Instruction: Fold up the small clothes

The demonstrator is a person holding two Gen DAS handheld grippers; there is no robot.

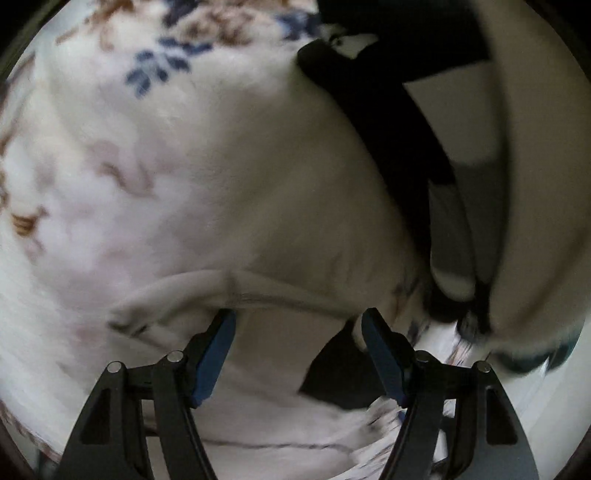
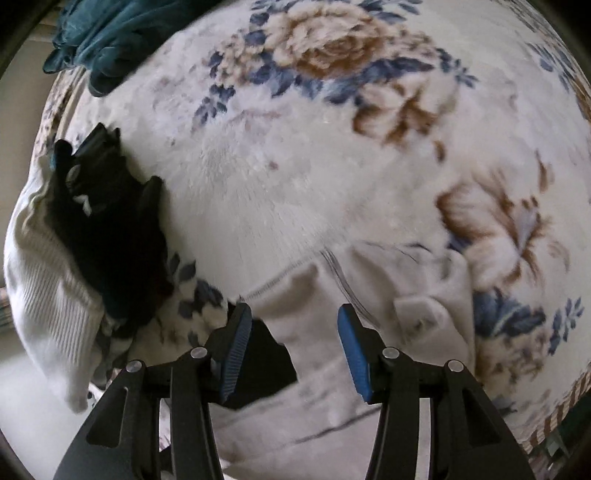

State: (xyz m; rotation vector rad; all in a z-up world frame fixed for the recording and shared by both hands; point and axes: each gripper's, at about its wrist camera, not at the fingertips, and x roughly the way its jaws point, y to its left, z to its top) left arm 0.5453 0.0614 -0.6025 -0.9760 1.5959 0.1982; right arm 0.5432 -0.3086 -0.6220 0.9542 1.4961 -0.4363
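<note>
left gripper (image 1: 298,325): low, jaws wide apart, holding nothing, over cream garment (image 1: 258,291) | right gripper (image 2: 294,325): same pose, jaws spread, nothing held | floral blanket (image 2: 332,147) beneath

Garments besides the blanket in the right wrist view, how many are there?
4: teal garment top left, black garment left, ribbed white garment beneath it, cream garment ahead of the right gripper. More may be hidden.

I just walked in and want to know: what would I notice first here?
The big flowery blanket fills both views. A cream garment lies on it in front of the open right tool, with a black one on a white ribbed one at the left and teal cloth at the far corner.
</note>
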